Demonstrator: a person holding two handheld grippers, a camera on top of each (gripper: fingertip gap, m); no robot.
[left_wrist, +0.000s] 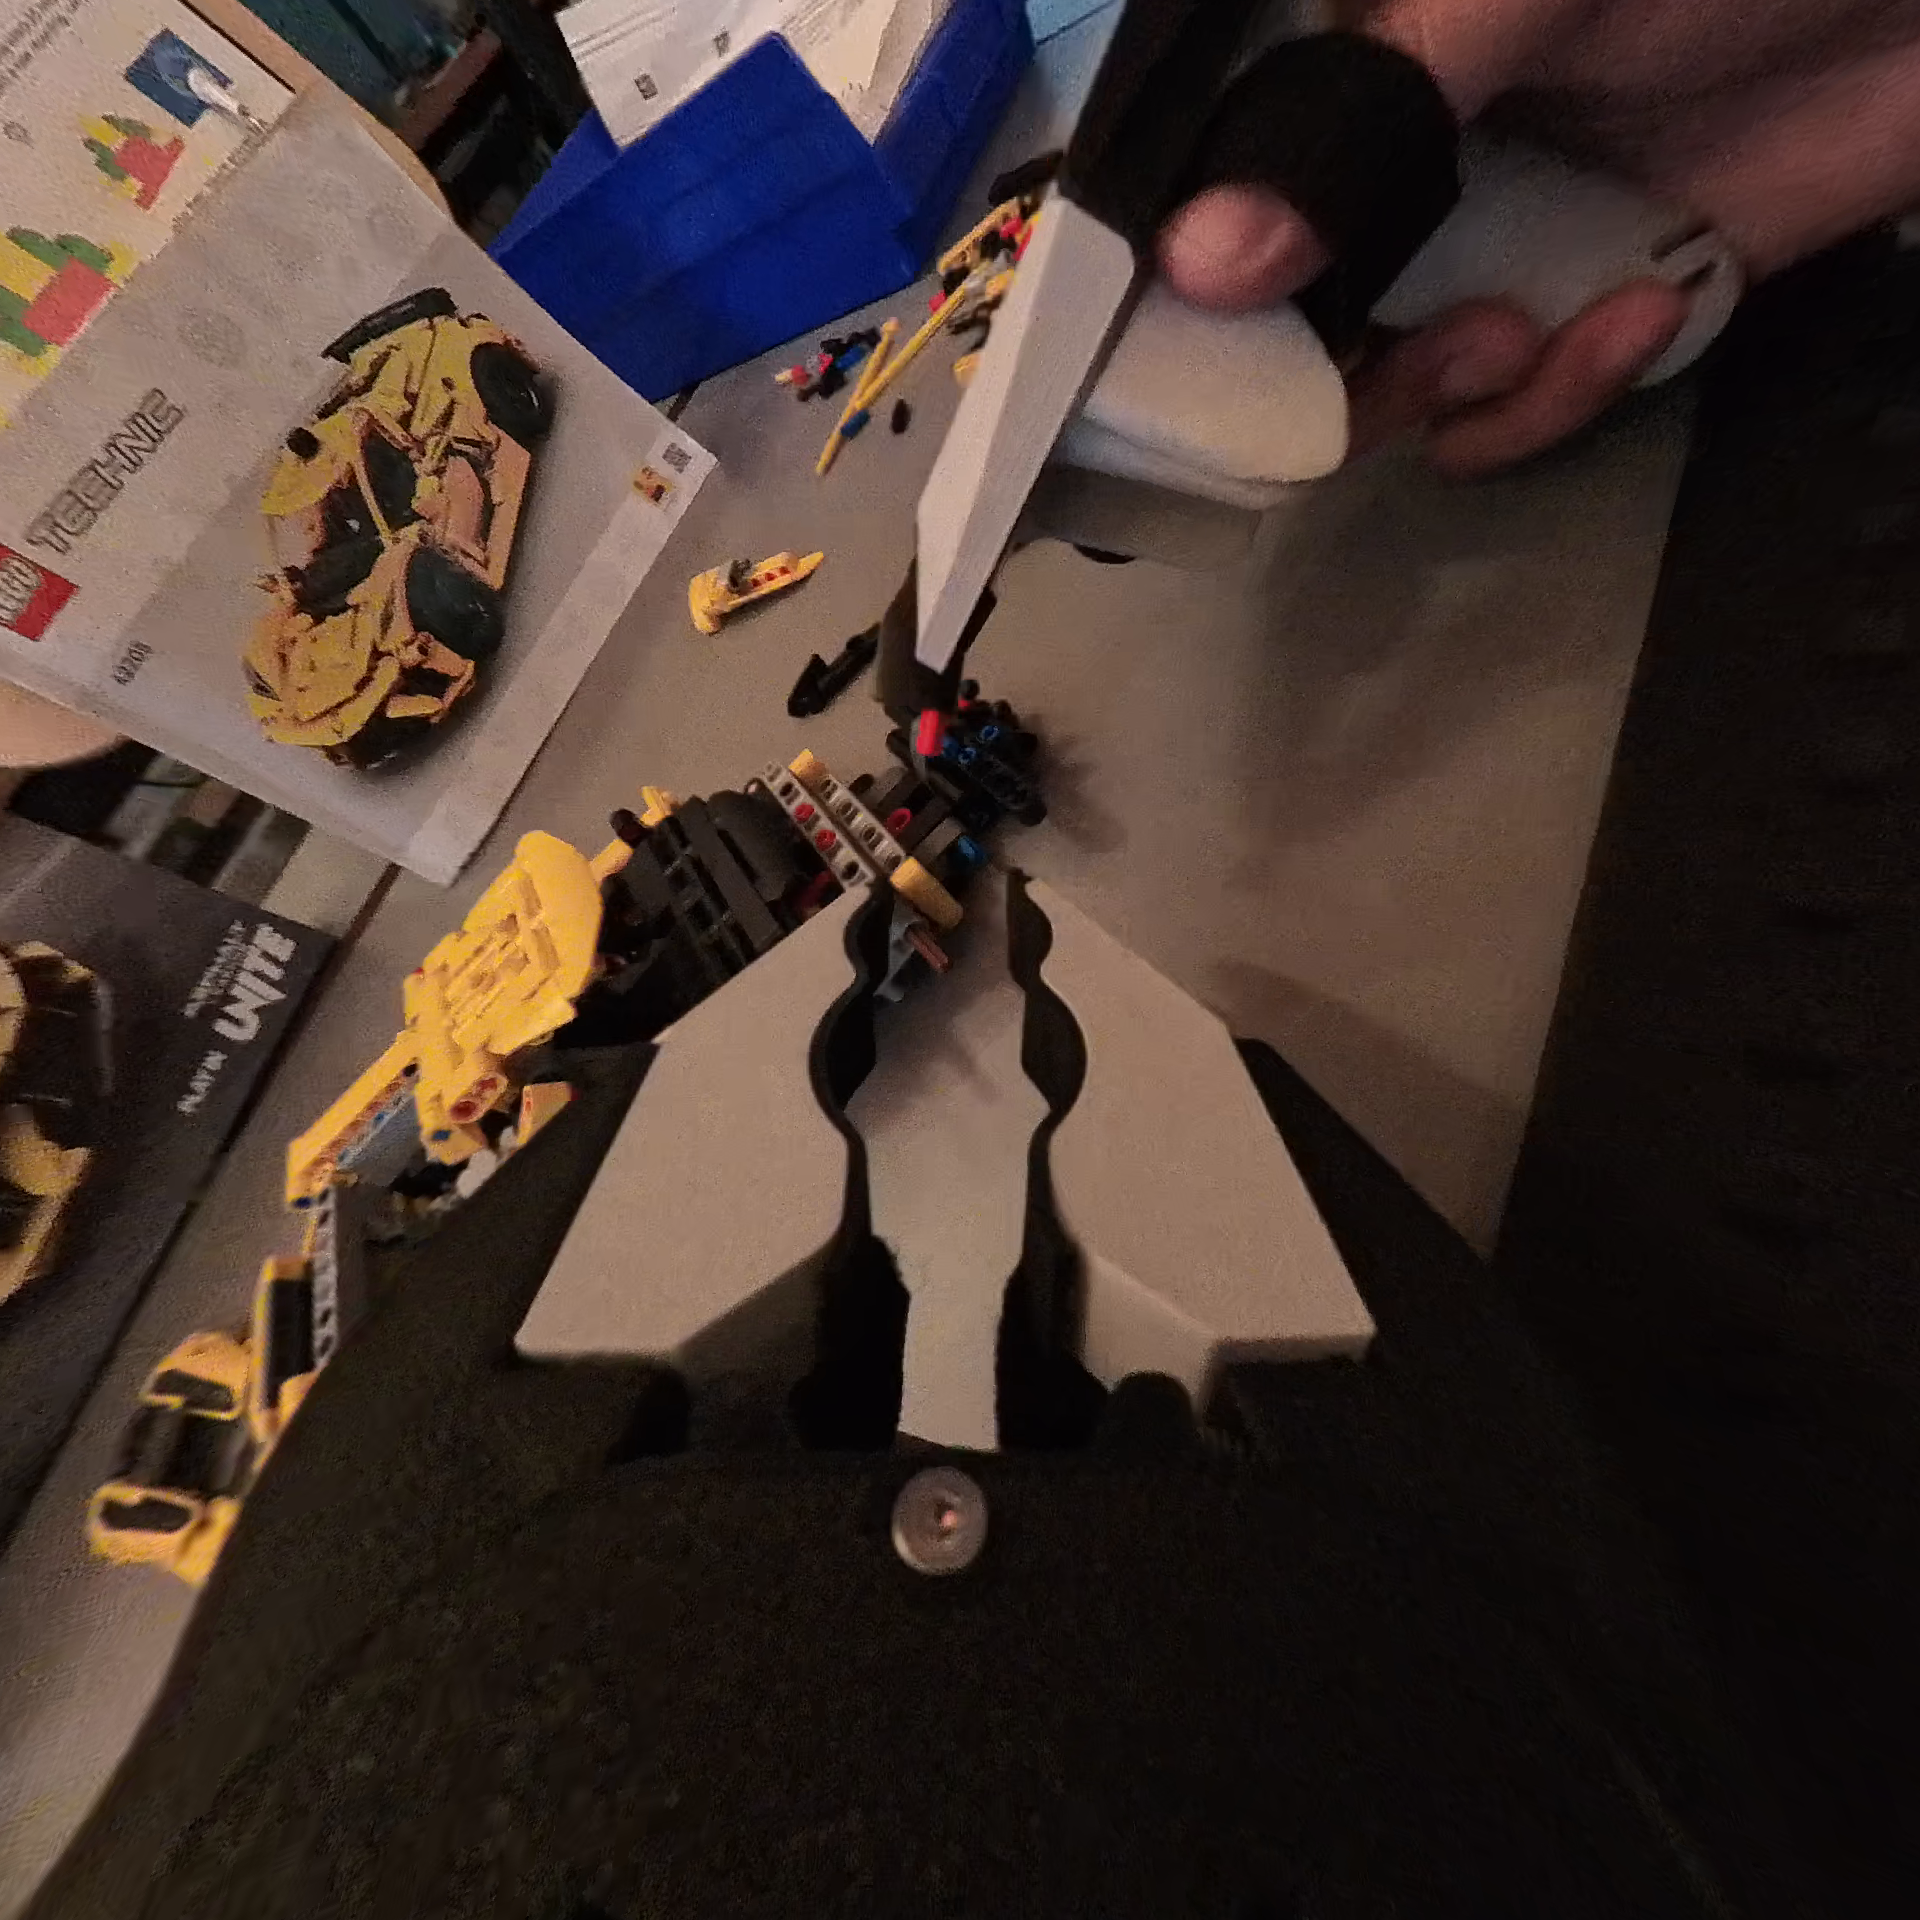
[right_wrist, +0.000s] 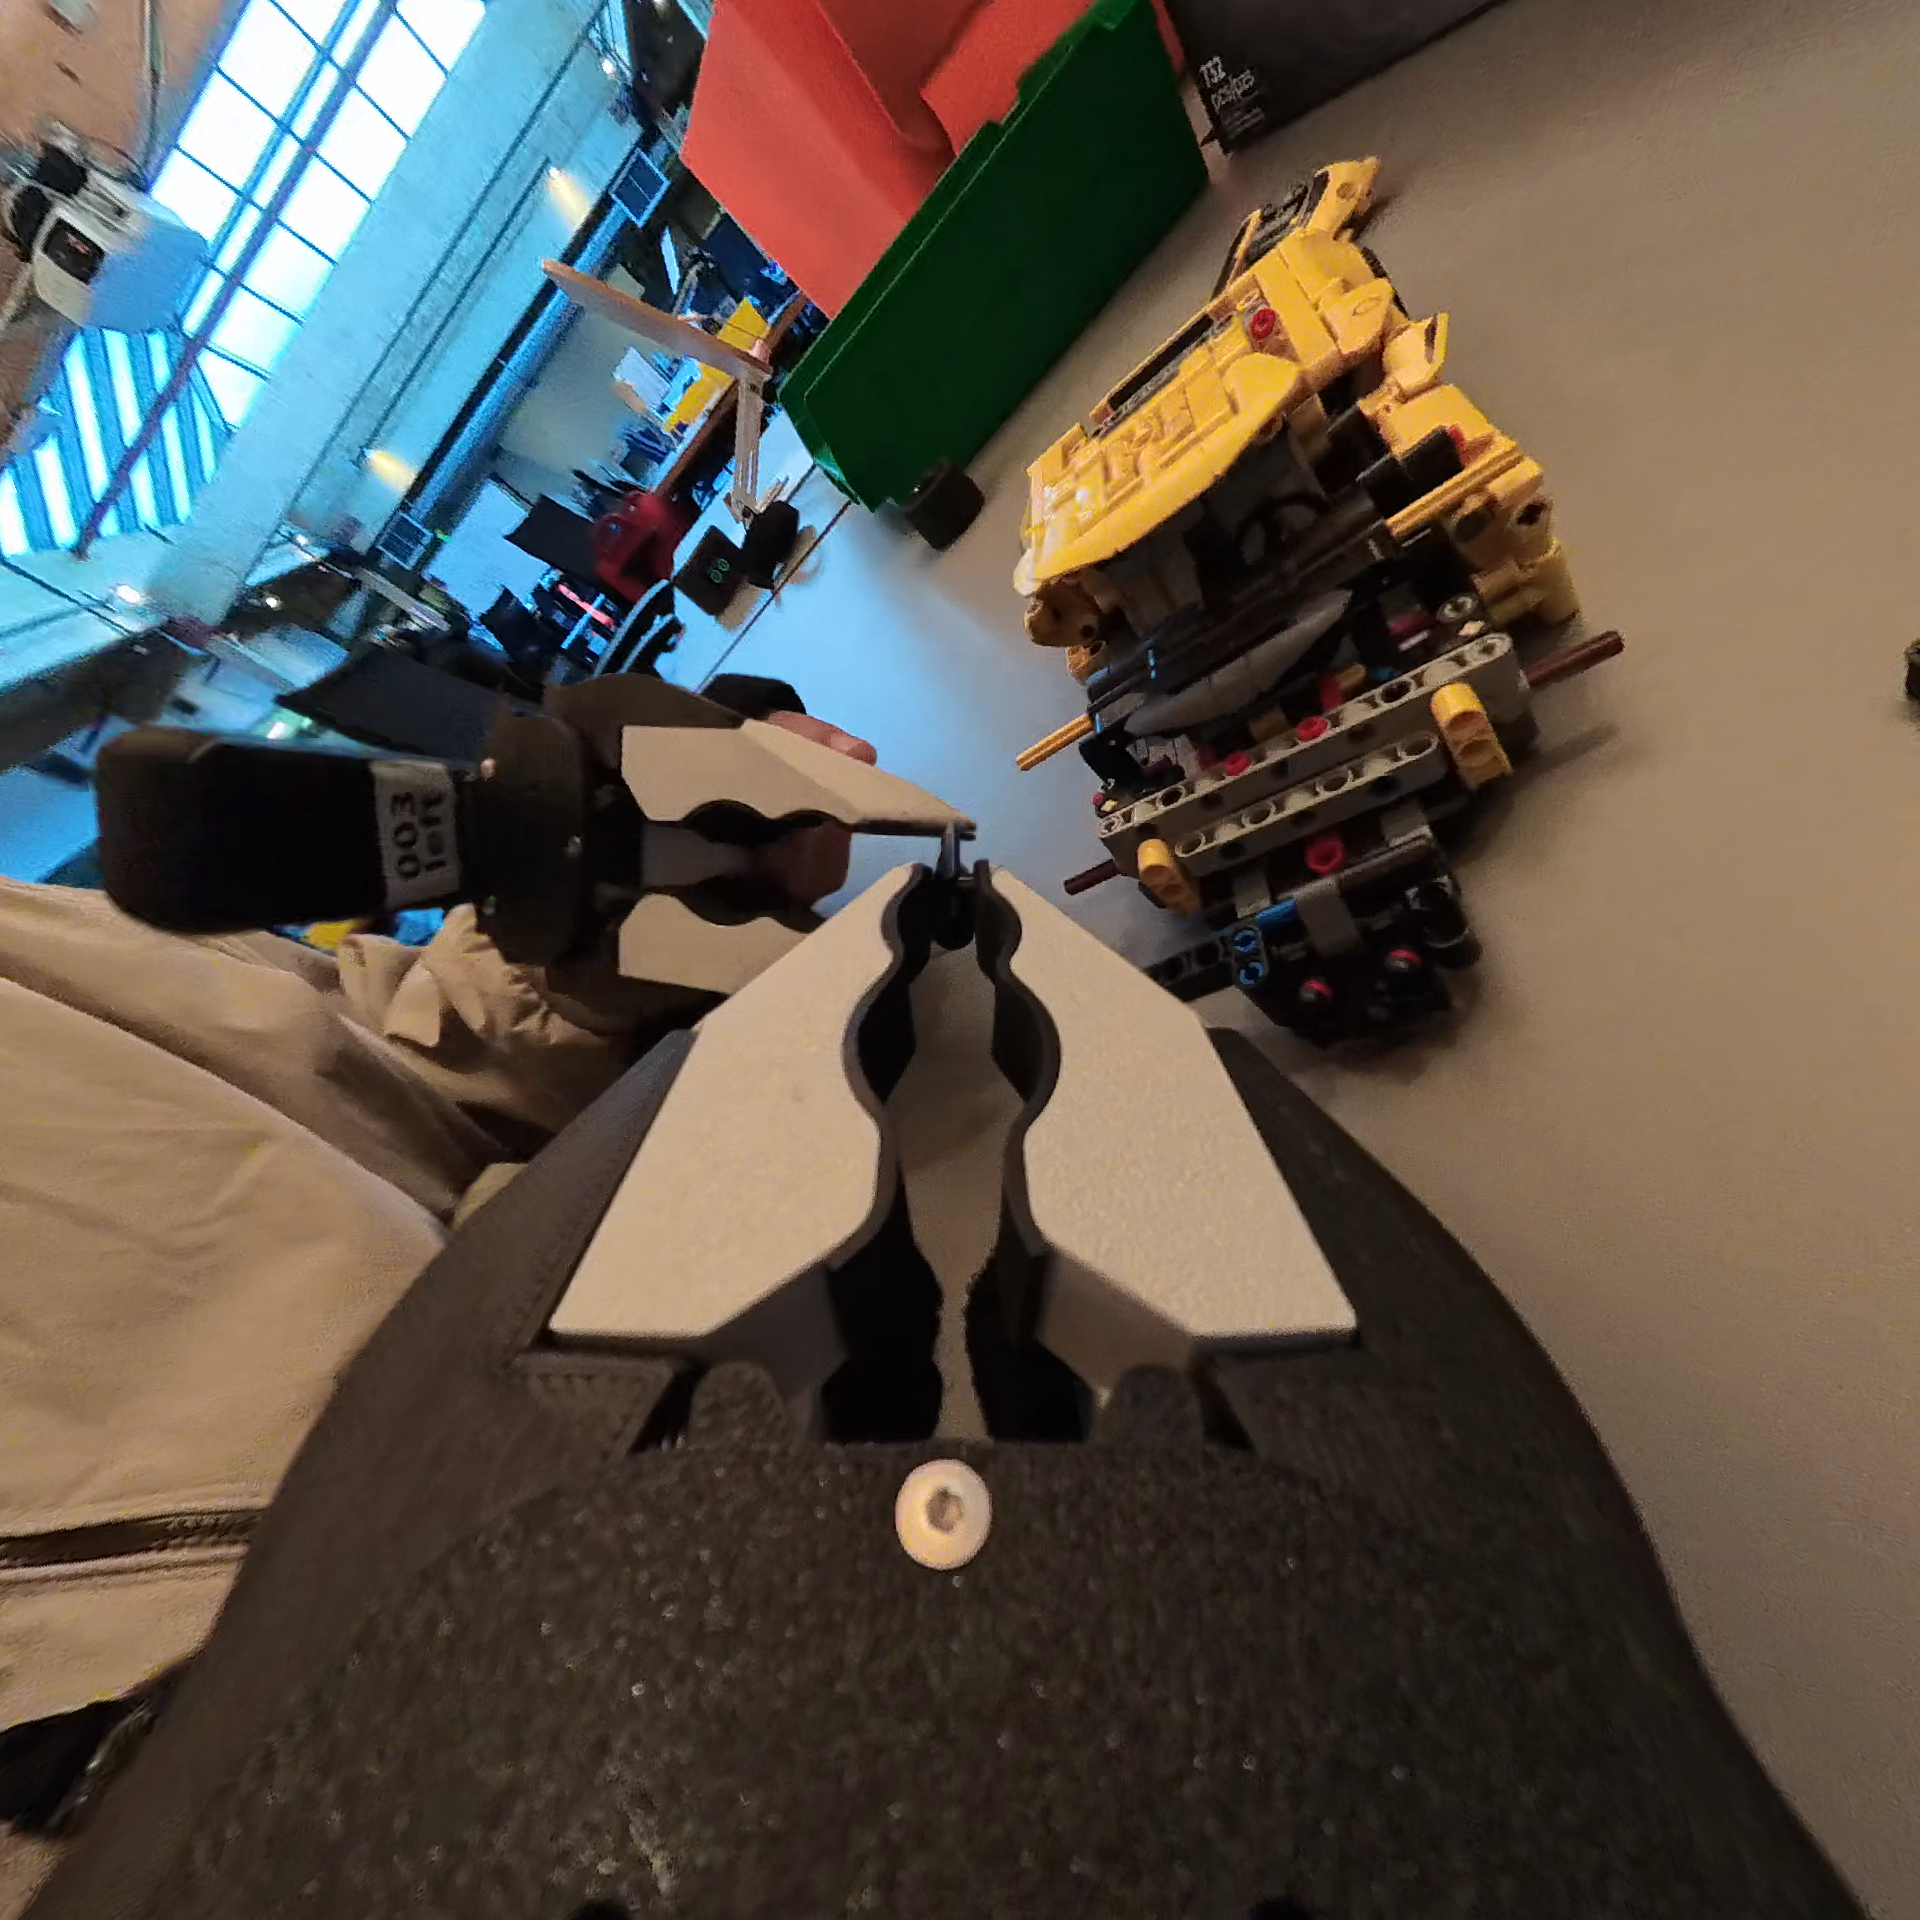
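A part-built yellow and black brick car stands on the grey table; it also shows in the left wrist view. My right gripper is shut on a small black piece, held above the table to the left of the car. My left gripper is open and empty, its tips close to the car's grey beam end with a brown axle. In the right wrist view its upper finger touches the top of the small black piece. The right gripper's finger points down from above.
An instruction booklet, a dark box and a blue bin lie at the left. Loose parts: a yellow piece, a black piece, yellow rods. A green bin, a red bin and a black wheel stand beyond the car. My two grippers' fingertips are within a few centimetres of each other.
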